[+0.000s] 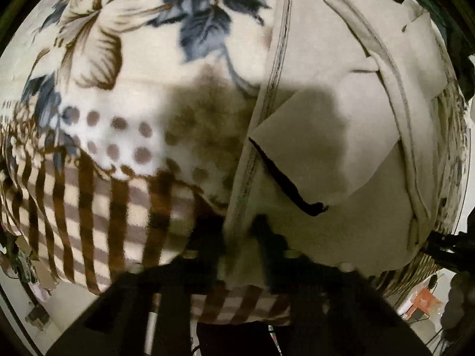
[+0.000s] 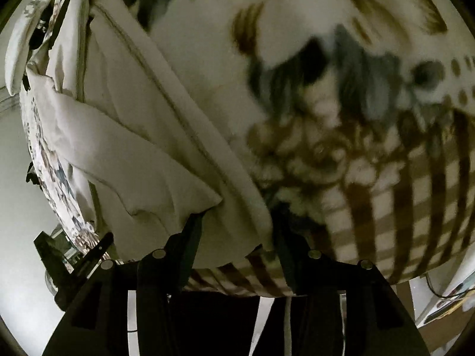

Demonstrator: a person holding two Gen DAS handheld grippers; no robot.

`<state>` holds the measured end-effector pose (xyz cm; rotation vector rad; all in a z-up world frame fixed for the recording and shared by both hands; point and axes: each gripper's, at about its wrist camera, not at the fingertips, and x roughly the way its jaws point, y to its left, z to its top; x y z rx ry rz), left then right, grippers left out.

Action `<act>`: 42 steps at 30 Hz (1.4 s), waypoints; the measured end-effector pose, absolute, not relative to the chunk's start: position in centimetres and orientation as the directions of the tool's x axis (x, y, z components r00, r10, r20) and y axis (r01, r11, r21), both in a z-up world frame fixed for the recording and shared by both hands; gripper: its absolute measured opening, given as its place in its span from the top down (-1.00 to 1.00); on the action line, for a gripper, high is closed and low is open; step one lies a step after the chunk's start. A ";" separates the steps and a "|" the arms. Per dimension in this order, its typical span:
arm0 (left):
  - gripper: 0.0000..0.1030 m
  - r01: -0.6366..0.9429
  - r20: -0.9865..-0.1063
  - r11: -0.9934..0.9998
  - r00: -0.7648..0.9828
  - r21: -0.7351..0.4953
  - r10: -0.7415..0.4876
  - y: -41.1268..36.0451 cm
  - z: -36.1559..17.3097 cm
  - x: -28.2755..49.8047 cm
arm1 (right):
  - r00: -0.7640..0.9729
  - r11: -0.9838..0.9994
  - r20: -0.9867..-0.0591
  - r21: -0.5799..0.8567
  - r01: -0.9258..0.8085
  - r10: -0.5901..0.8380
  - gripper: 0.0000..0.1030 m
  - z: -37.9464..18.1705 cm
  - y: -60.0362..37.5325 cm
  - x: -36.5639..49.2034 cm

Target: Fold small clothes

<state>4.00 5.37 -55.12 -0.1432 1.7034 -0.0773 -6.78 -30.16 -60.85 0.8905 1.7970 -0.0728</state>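
Left wrist view: the left hand-held gripper (image 1: 240, 231) is seen low in the frame, its two dark fingers (image 1: 207, 237) set apart on either side of the stitched hem of a beige garment (image 1: 326, 136). Whether the hem is actually pinched cannot be told, since the fingertips are lost in shadow and blur. The garment is spread ahead of and to the right of this gripper, with a folded flap and a dark lining edge shown just beyond the fingertips. Under it, and to the left, a fleece blanket (image 1: 112, 118) printed with flowers, dots and brown checks is seen.

In the right wrist view, the right hand-held gripper (image 2: 237, 225) is held with its fingers (image 2: 190, 231) spread wide; the garment's (image 2: 142, 136) near corner lies between them, over the blanket's (image 2: 371, 178) checked border. The blanket print ahead is smeared by blur. The surface beneath the blanket is hidden. At the frame edges, only slivers of pale floor and dim clutter can be made out.
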 end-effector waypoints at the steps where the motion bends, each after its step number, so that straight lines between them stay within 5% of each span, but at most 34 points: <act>1: 0.88 -0.058 -0.981 0.988 -0.125 -0.145 -0.151 5.7 -54.8 3.6 | -0.135 0.718 -0.840 0.353 0.600 0.525 0.54 -60.7 -30.9 -7.3; 2: 0.89 -0.062 -0.979 0.986 -0.124 -0.154 -0.161 7.0 -54.5 4.9 | -0.135 0.720 -0.842 0.350 0.600 0.522 0.74 -60.5 -31.4 -7.6; 5: 0.96 -0.065 -0.975 0.981 -0.116 -0.181 -0.188 7.9 -53.4 4.3 | -0.119 0.730 -0.857 0.344 0.590 0.501 0.86 -60.0 -30.6 -7.8; 13: 0.97 -0.202 -0.934 0.925 -0.095 -0.321 -0.345 11.0 -49.3 6.3 | -0.039 0.719 -0.861 0.398 0.569 0.508 0.88 -55.7 -27.3 -4.7; 24: 0.93 -0.393 -0.849 0.777 0.015 -0.491 -0.529 13.7 -50.6 20.0 | 0.175 0.670 -0.870 0.471 0.573 0.461 0.88 -51.4 -33.1 8.2; 27: 0.91 -0.446 -0.819 0.721 0.051 -0.531 -0.572 15.1 -51.6 21.8 | 0.243 0.568 -0.823 0.538 0.623 0.513 0.67 -51.9 -35.4 10.2; 29: 0.89 -0.444 -0.821 0.714 0.098 -0.542 -0.563 16.4 -50.5 21.7 | 0.286 0.551 -0.811 0.563 0.616 0.510 0.00 -51.0 -36.7 10.1; 30: 0.80 -0.437 -0.825 0.718 0.115 -0.542 -0.553 17.2 -49.9 21.2 | 0.296 0.567 -0.817 0.562 0.602 0.496 -0.11 -50.4 -36.7 9.9; 33: 0.03 -0.420 -0.857 0.754 0.144 -0.505 -0.495 18.8 -48.9 19.9 | 0.268 0.650 -0.856 0.511 0.562 0.441 -0.14 -49.1 -36.3 8.9; 34: -0.07 -0.418 -0.867 0.765 0.148 -0.490 -0.475 18.9 -49.0 19.5 | 0.250 0.671 -0.868 0.492 0.555 0.429 -0.14 -49.0 -36.1 8.6; 42: -0.07 -0.230 -0.919 0.890 0.116 -0.394 -0.377 12.8 -51.5 20.8 | 0.191 0.726 -0.908 0.414 0.549 0.373 -0.14 -52.6 -32.3 9.5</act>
